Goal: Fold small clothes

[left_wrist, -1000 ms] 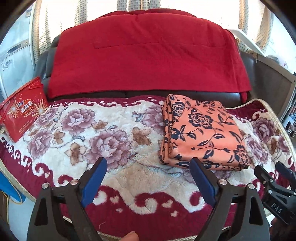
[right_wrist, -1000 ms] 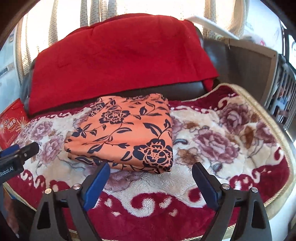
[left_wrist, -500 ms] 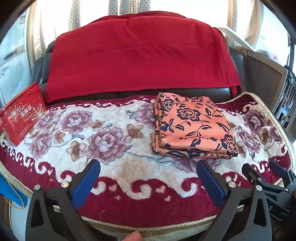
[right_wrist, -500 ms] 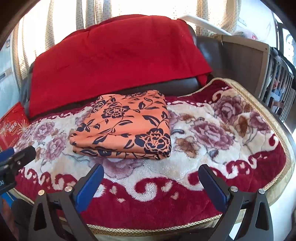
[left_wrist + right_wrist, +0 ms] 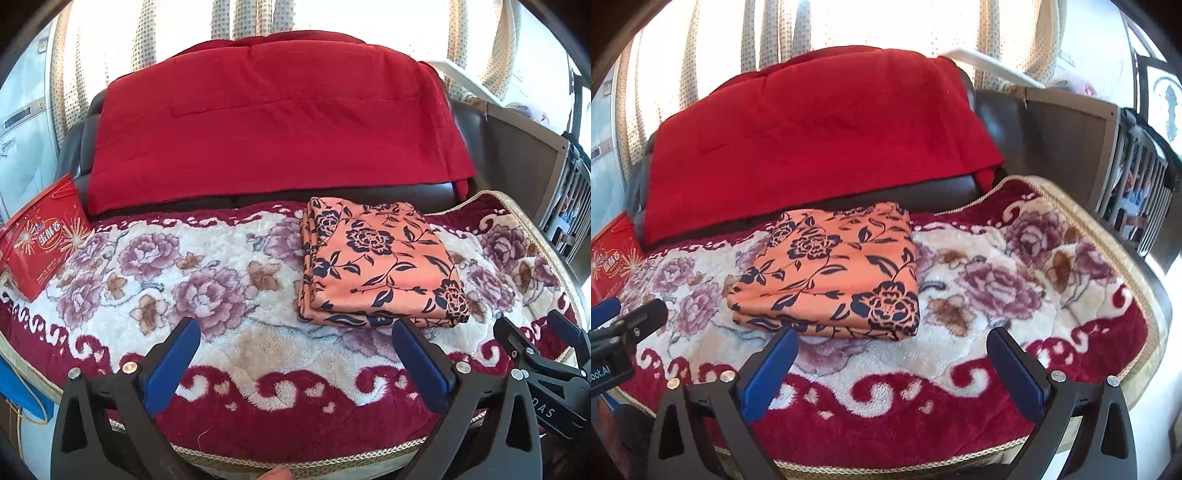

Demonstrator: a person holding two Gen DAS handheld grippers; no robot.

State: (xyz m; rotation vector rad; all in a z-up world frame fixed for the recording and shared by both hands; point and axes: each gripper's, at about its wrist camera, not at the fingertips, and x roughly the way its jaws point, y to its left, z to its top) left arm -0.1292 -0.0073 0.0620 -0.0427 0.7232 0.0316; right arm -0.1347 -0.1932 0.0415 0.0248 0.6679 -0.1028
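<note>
An orange cloth with a dark blue flower print [image 5: 376,262] [image 5: 834,269] lies folded into a neat rectangle on the floral plush seat cover [image 5: 221,302] [image 5: 1015,295]. My left gripper [image 5: 295,338] hangs wide open over the cover's front part, a little short and left of the cloth, with nothing between its blue pads. My right gripper [image 5: 894,341] is also wide open and empty, just short of the cloth's near edge. Each gripper shows at the edge of the other's view: the right one [image 5: 535,332] and the left one [image 5: 631,314].
A red blanket [image 5: 273,125] drapes the dark sofa back. A red gift box [image 5: 37,236] stands at the seat's left end. A wooden slatted rail [image 5: 1137,177] runs along the right. The seat's trimmed front edge [image 5: 295,458] is just below my grippers.
Both grippers have pulled back from the folded cloth and opened a little wider. The cloth lies still and looks smaller and farther away.
</note>
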